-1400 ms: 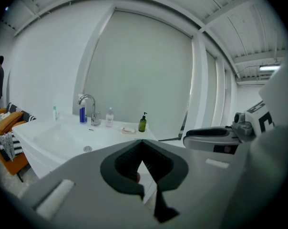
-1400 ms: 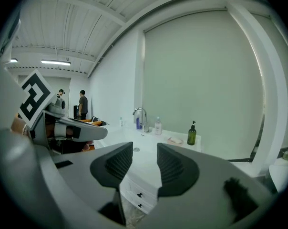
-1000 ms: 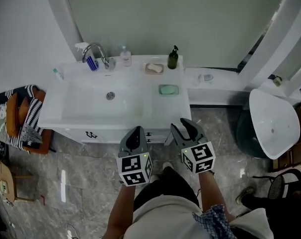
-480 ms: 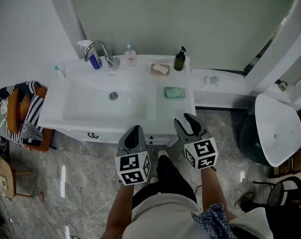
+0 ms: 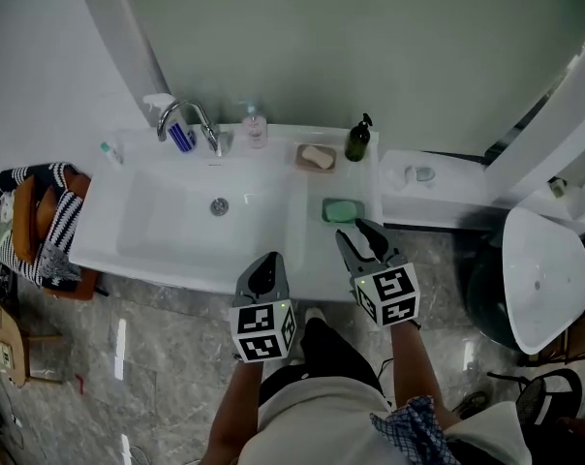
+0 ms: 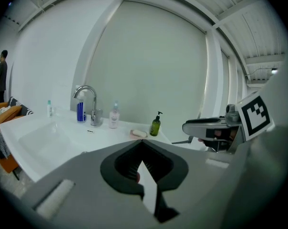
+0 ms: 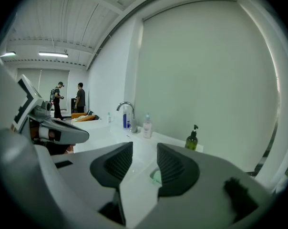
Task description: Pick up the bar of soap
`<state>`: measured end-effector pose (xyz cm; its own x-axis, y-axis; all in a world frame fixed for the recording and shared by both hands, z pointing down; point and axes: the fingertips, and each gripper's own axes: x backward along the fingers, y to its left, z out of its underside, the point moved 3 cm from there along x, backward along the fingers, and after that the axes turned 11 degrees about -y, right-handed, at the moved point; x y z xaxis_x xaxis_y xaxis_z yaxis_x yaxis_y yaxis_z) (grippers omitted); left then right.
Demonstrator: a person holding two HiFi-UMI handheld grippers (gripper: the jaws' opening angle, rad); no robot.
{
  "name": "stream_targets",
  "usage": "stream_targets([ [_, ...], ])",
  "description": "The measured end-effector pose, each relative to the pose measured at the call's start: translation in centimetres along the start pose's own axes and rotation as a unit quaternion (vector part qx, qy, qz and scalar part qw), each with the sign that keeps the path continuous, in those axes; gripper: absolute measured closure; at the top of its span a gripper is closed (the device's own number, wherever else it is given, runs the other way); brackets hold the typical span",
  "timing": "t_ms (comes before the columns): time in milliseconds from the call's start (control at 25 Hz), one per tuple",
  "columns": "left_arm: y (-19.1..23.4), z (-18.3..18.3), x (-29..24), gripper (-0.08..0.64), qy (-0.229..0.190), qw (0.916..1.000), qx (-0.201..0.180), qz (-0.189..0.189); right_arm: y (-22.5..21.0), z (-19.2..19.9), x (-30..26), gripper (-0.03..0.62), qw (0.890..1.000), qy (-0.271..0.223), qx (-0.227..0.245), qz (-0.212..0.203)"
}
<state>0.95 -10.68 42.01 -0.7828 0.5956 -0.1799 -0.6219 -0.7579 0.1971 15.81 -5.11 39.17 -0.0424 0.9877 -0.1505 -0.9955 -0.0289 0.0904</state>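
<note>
A pale green bar of soap (image 5: 339, 210), a rounded rectangle, lies flat on the white counter (image 5: 291, 260). It is just ahead of the right gripper (image 5: 354, 231), in line with the gap between its parted jaws, and untouched. A beige bar (image 5: 318, 157) lies flat farther beyond them, near the counter's back edge.

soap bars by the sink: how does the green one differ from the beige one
The green soap is mint green; the beige soap is pale tan. The green soap lies nearer the front edge of the counter, just ahead of the open right claw; the beige soap lies at the back, beside the dark pump bottle. Both lie on the counter, right of the basin.
</note>
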Motion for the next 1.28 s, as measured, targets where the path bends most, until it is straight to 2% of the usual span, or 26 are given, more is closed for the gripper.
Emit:
stream_targets([
  [200, 0.0, 0.1, -3.8, 0.554, 0.011, 0.9999, 0.006, -0.003, -2.3, -0.5, -4.4, 0.439, 0.999, 0.013, 0.023, -0.033],
  [400, 0.7, -0.2, -6.6, 0.555, 0.014, 0.9996, 0.012, -0.021, -4.5, -1.8, -8.2, 0.439, 0.997, 0.009, 0.050, -0.061],
  [560, 1.0, 0.1, -8.3, 0.554, 0.023, 0.9992, 0.015, -0.029, -5.8, -1.2, -11.1, 0.434, 0.994, 0.042, 0.060, -0.087],
  [720, 1.6, 0.4, -9.7, 0.554, 0.031, 0.9987, 0.029, -0.030, -6.3, 0.2, -13.6, 0.434, 0.984, 0.100, 0.073, -0.131],
  [920, 2.5, 0.9, -10.9, 0.554, 0.038, 0.9977, 0.041, -0.038, -6.6, 1.8, -16.7, 0.428, 0.969, 0.133, 0.096, -0.186],
  [1160, 2.8, 1.5, -12.2, 0.554, 0.044, 0.9972, 0.046, -0.039, -8.8, 3.5, -21.2, 0.396, 0.966, 0.150, 0.096, -0.186],
  [1280, 3.1, 1.8, -12.6, 0.555, 0.047, 0.9968, 0.048, -0.045, -9.9, 5.0, -23.0, 0.377, 0.960, 0.172, 0.107, -0.191],
])
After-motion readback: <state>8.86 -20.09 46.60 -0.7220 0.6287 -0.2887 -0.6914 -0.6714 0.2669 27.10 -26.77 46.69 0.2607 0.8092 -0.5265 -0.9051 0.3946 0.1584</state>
